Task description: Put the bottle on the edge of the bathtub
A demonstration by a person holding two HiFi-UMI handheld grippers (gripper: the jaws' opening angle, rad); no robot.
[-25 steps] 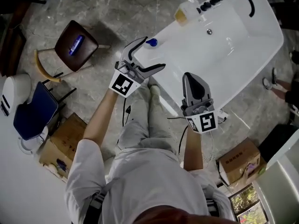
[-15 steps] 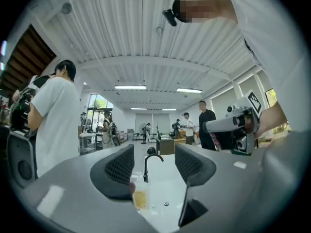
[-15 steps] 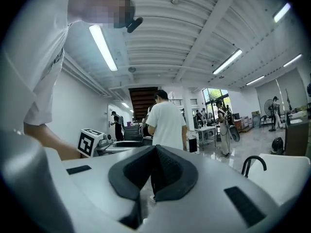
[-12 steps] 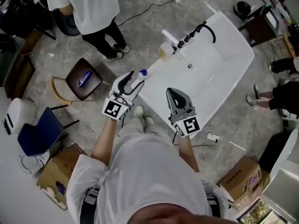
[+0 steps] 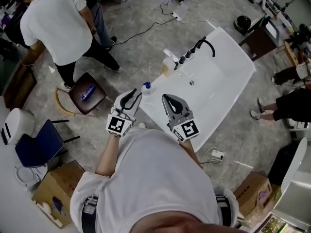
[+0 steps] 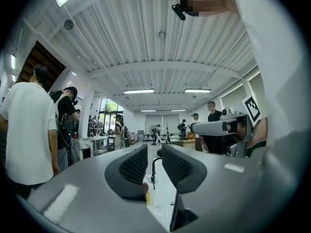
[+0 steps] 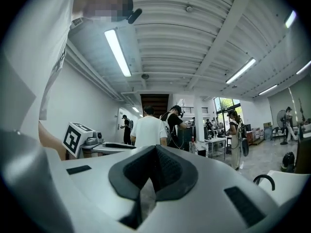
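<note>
Bottle: the small pale plastic bottle with a blue cap point(image 5: 145, 87) stands upright on the rim of the bathtub, at its near left corner. Neither gripper touches it.
Bathtub: the white oblong bathtub point(image 5: 233, 89) sits slantwise on the grey mottled floor point(image 5: 146, 23).
Faucet: a black curved faucet point(image 5: 208, 44) rises at the far end of the tub beside a row of dark taps. A yellowish container point(image 5: 167, 68) rests on the rim next to them.
Left gripper: the left gripper point(image 5: 132, 98) hovers just beside the bottle on the person's side. In the left gripper view its jaws point(image 6: 154, 152) are closing, with a narrow gap between the ribbed dark pads point(image 6: 132, 166). Nothing is between them; only the distant faucet shows through the gap.
Right gripper: the right gripper point(image 5: 166, 98) is above the near rim of the tub, close to the left one. In the right gripper view its jaws point(image 7: 155, 152) are pressed together and hold nothing.
Chair: a brown seat on a curved wooden frame point(image 5: 86, 92) stands left of the tub, well apart, with a small blue object point(image 5: 87, 92) lying on it.
Bystander: a person in a white shirt point(image 5: 56, 21) stands behind the chair.
Box: a cardboard box point(image 5: 252, 191) lies on the floor at the lower right.
</note>
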